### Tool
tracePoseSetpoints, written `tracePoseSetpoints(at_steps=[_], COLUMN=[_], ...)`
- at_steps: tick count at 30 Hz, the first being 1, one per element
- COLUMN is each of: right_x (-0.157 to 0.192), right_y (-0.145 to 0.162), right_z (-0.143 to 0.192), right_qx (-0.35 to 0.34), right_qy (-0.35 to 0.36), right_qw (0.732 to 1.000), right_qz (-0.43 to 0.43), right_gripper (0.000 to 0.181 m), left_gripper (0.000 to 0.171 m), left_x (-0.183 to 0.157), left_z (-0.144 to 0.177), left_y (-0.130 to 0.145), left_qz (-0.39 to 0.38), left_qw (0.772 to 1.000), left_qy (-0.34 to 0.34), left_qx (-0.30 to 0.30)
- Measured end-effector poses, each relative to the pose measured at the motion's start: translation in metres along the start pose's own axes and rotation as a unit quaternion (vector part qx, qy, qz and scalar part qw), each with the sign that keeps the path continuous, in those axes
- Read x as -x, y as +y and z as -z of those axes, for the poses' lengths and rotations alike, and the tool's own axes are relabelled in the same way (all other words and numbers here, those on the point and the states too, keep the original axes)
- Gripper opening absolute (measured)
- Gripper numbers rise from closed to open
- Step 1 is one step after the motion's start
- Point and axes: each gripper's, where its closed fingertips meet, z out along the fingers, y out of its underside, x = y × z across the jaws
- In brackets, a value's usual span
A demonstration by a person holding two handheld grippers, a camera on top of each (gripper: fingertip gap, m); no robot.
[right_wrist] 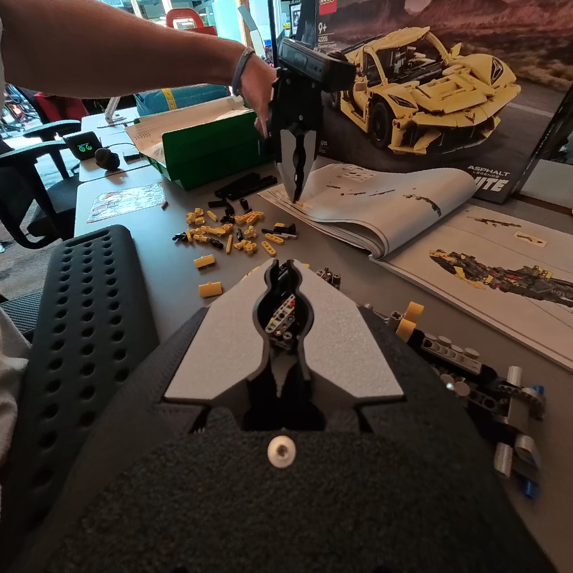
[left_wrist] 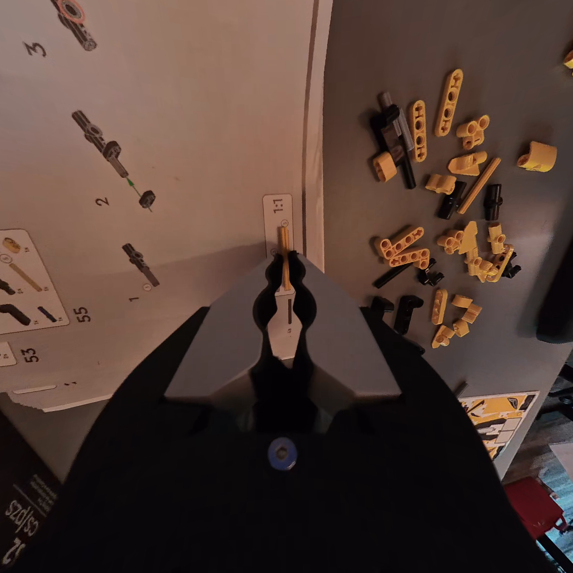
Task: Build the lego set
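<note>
We size a tan axle [left_wrist: 285,259], pinched in our left gripper [left_wrist: 284,263], on the manual [left_wrist: 186,124]; our right gripper [right_wrist: 286,269] clamps the chassis [right_wrist: 283,316]; fitting it likely follows.

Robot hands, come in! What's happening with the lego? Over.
Left gripper shut on yellow axle, over instruction booklet. Right gripper gripping car chassis. Nothing blocking.

Grey table [right_wrist: 161,260], black office chairs [right_wrist: 40,155] at left, bright windows [right_wrist: 148,7] behind, patterned carpet [right_wrist: 18,263]
</note>
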Motion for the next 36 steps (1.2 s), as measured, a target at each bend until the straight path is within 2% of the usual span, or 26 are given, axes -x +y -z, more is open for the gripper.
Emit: tracePoseSetpoints(at_steps=[4,11,24,36], right_x=[0.001,-0.001,0.001,0.002], right_y=[-0.001,0.004,0.010,0.011], right_z=[0.000,-0.002,-0.007,-0.008], right_qx=[-0.003,0.009,0.027,0.031], right_qy=[-0.002,0.007,0.009,0.010], right_qw=[1.000,1.000,0.999,0.999], right_qz=[-0.002,0.012,0.025,0.029], right_gripper=[0.004,0.004,0.005,0.005], left_gripper=[0.001,0.001,0.001,0.001], left_x=[0.000,-0.002,-0.002,-0.001], left_z=[0.001,0.001,0.001,0.001], left_y=[0.003,0.009,0.008,0.006], left_qz=[-0.005,-0.040,-0.017,-0.032], left_qw=[1.000,0.997,0.997,0.994], left_qy=[0.016,0.005,0.006,0.009], left_qx=[0.026,0.068,0.071,0.109])
